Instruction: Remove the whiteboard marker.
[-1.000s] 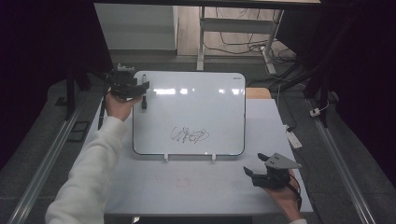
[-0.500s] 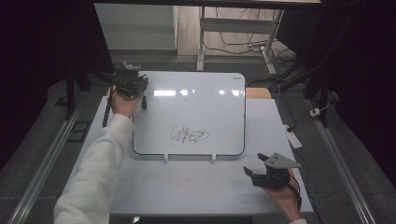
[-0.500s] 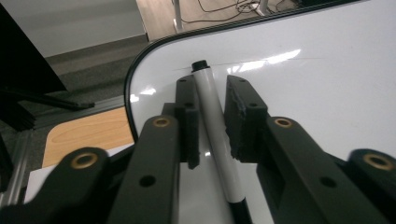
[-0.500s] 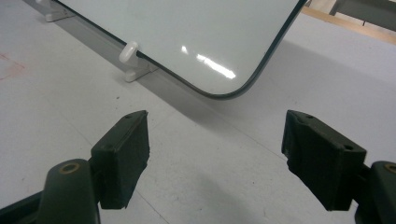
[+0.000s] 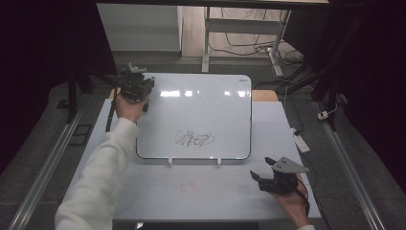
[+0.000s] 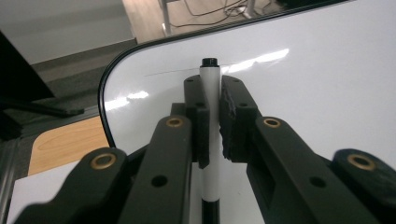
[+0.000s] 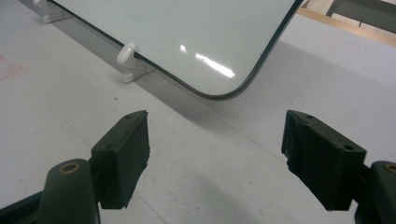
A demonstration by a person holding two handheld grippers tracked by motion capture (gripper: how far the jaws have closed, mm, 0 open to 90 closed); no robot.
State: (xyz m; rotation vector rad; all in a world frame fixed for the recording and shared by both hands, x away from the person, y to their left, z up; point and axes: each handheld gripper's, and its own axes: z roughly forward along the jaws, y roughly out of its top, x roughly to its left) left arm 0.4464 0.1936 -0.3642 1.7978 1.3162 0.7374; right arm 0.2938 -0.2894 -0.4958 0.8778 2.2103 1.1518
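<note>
My left claw (image 5: 139,91) sits at the upper left of the high view, over the top left corner of the whiteboard (image 5: 201,110). Its jaws have just been closing, and now they pinch a marker (image 6: 210,126) between the pads. In the left gripper view the marker runs up the middle of the frame: a white barrel with a black end pointing toward the top, standing out past the jaw tips, and a dark part at the bottom edge. The board's white face lies behind it, with its dark rounded corner at the left of that frame and a strip of wood beyond.

My right claw (image 5: 268,181) rests at the lower right of the high view, on the grey table (image 5: 191,191), below the board's lower right corner and apart from it. Its jaws are spread wide with only table between them; in the right gripper view the board's rounded corner and a white clip (image 7: 127,52) show in the upper half.

A black scribble (image 5: 194,139) marks the board just below its centre, well apart from both claws.
</note>
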